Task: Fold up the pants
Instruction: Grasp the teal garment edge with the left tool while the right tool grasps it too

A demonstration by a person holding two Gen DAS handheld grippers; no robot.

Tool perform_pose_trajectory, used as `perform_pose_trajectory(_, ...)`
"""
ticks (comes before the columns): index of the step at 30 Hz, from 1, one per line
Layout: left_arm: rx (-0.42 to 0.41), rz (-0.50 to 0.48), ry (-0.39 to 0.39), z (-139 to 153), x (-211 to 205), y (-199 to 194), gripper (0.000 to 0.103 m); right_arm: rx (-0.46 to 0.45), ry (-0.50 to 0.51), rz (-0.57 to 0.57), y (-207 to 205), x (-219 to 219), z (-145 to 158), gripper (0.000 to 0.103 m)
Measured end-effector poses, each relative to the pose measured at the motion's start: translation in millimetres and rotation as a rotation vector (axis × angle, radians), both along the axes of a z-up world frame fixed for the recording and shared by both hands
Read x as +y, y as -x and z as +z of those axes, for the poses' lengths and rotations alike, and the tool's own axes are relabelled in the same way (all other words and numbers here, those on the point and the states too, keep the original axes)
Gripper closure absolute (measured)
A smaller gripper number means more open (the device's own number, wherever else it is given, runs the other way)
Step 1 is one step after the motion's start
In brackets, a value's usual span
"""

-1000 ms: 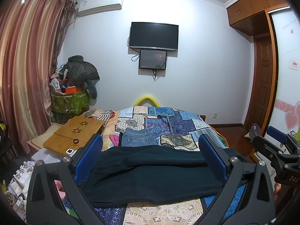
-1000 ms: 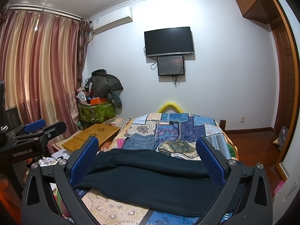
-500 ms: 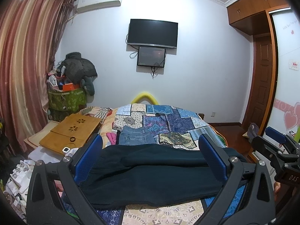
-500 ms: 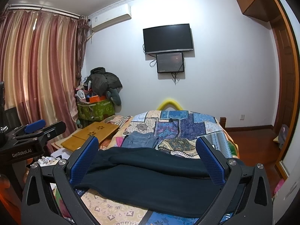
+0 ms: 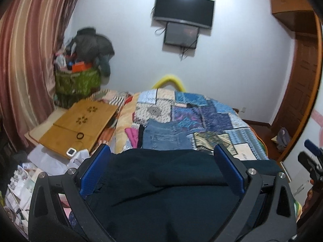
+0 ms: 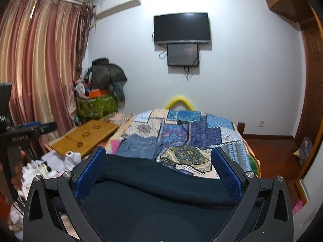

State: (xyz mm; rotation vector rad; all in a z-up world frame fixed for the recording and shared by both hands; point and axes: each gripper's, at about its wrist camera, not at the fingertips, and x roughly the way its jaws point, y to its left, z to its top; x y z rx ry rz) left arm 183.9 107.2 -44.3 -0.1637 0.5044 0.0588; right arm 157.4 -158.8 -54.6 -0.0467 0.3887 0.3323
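Dark navy pants (image 5: pixel 161 185) lie across the near end of the patchwork bed; they also show in the right wrist view (image 6: pixel 157 197). My left gripper (image 5: pixel 161 161) is open, its blue fingers wide apart just above the pants, which fill the gap between them. My right gripper (image 6: pixel 158 161) is open too, low over the same pants further right. Neither holds cloth. The right gripper's tip shows at the far right of the left wrist view (image 5: pixel 310 159); the left gripper's side shows at the left of the right wrist view (image 6: pixel 26 133).
Folded blue jeans (image 5: pixel 165 137) lie on the quilt (image 5: pixel 212 117) just beyond the pants. A wooden lap desk (image 5: pixel 78 123) and clutter sit left of the bed. A wall TV (image 5: pixel 182 15), curtains (image 6: pixel 38 70) and a wooden door (image 5: pixel 302 76) surround the bed.
Both grippers have moved forward and down toward the pants, which now fill more of each view. Both stay open.
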Motion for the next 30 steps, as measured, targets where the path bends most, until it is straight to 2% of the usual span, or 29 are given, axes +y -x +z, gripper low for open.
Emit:
perform_pose_trajectory(7, 0.153, 0.093, -0.044, -42.1, 49.2, -89.4, 0.000, 0.142, 0.047, 0.052, -77.6, -0.8, -37.5, 0.000)
perform_pose_trajectory(10, 0.234, 0.109, -0.031, -71.3, 72.2, -128.0, 0.000, 0.205, 0.059, 0.062, -108.7, -2.1, -55.0, 0.000)
perform_pose_trajectory(14, 0.344, 0.138, -0.023, -113.4, 101.7, -168.9, 0.000, 0.334, 0.069, 0.104, -154.1, -2.8, -82.7, 0.000)
perform_pose_trajectory(22, 0.543, 0.163, 0.008, -192.9, 144.6, -231.2, 0.022, 0.557, 0.126, 0.184, -220.9, 4.0, -144.8, 0.003)
perform_pose_trajectory(25, 0.612, 0.168, 0.022, -220.4, 159.7, -247.6, 0.031, 0.636, 0.130, 0.219, -242.4, 7.5, -161.3, 0.010)
perform_pose_trajectory(30, 0.699, 0.190, 0.094, -254.7, 180.8, -262.9, 0.040, 0.707, 0.143, 0.303, -266.8, 18.2, -178.6, 0.013)
